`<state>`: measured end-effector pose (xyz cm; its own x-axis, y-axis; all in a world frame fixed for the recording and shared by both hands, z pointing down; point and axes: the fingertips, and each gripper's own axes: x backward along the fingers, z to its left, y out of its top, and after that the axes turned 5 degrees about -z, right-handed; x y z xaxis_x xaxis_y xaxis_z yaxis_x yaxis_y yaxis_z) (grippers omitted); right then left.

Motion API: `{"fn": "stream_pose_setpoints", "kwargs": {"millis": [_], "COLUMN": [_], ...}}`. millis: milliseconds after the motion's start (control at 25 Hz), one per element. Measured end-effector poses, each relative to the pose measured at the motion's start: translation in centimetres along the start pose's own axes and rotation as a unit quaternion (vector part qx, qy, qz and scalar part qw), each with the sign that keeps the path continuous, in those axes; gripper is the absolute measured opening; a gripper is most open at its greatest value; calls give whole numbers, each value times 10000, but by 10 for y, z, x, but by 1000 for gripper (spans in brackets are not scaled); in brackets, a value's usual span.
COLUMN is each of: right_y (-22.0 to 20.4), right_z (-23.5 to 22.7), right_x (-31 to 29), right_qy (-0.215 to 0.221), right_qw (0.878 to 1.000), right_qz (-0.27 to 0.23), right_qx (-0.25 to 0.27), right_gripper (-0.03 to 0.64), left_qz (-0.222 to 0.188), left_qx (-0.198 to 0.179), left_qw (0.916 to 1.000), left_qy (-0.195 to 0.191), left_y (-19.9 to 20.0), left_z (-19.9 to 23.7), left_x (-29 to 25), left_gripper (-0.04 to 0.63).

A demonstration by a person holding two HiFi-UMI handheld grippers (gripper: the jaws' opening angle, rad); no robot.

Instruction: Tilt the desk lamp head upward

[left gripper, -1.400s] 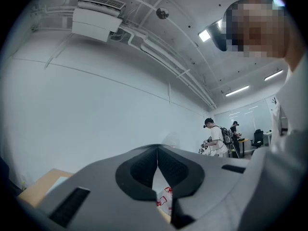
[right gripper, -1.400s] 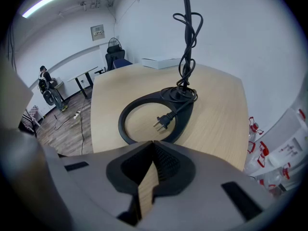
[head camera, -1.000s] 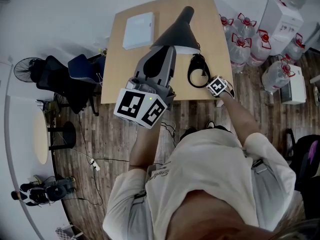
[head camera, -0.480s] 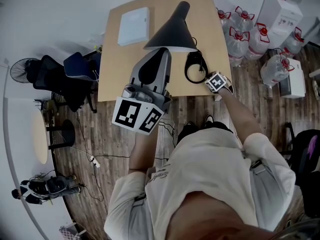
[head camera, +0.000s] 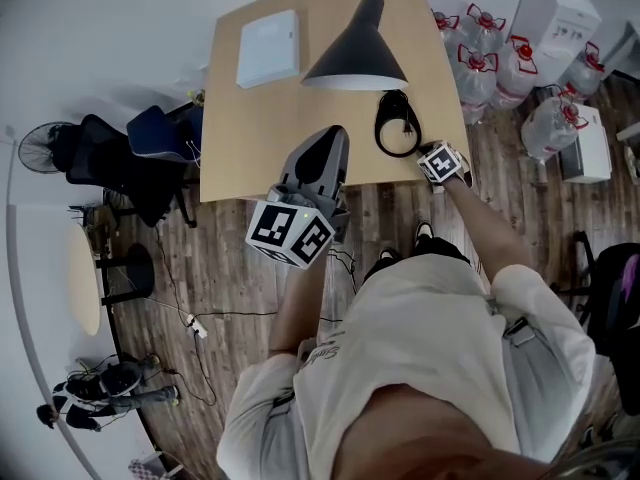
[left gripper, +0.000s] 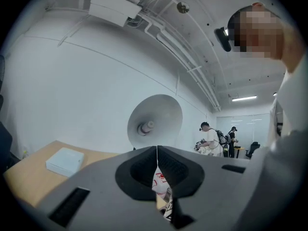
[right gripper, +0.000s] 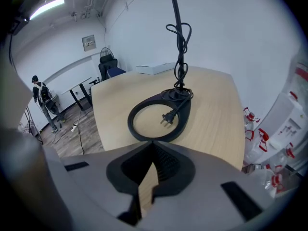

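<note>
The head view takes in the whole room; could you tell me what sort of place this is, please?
Probably an office or lab workroom: a wooden desk, office chairs beside it, and large water-cooler bottles standing on the wood floor.

floor (head camera: 240, 268): dark wood planks | walls (left gripper: 72, 90): white | black office chair (head camera: 110, 158) left | water jugs (head camera: 490, 38) right

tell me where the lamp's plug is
In the right gripper view the plug lies on the desk inside the lamp's ring-shaped base, just ahead of the right tongs.
</note>
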<state>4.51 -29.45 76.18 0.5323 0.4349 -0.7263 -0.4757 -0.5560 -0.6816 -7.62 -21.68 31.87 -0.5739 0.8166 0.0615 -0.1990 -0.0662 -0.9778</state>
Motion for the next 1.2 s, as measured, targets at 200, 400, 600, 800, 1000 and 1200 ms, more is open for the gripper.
{"fn": "stream_pose_setpoints", "kwargs": {"millis": [200,400,600,800,1000,1200], "right_y": [9,46,102,148,168,176], "right_z": [43,81,110,135,157,166], "right_x": [38,76,130,191,247,286], "right_qy": [51,-16,-282,-646,-980,-1098], "right_qw": [9994,9957,9810,9599,9393,9274], "right_qz": [-331,-897,-1918,-2712,-3255,-3504], "right_qx": [-14,233,33,279,460,714], "right_gripper": [-5,-5,-5,-5,-5,-5], "left_qz": [404,675,769,719,706,536], "left_qx": [-552,-375,-257,-67,22,-64], "left_qw": [9975,9970,9963,9961,9947,9942], "left_qy": [163,-17,-274,-505,-742,-925], "left_y": [-29,-52,-67,-75,-77,-67], "left_z": [5,12,18,16,4,-20], "left_x": [39,64,75,75,75,75], "left_gripper": [15,17,17,17,16,15]}}
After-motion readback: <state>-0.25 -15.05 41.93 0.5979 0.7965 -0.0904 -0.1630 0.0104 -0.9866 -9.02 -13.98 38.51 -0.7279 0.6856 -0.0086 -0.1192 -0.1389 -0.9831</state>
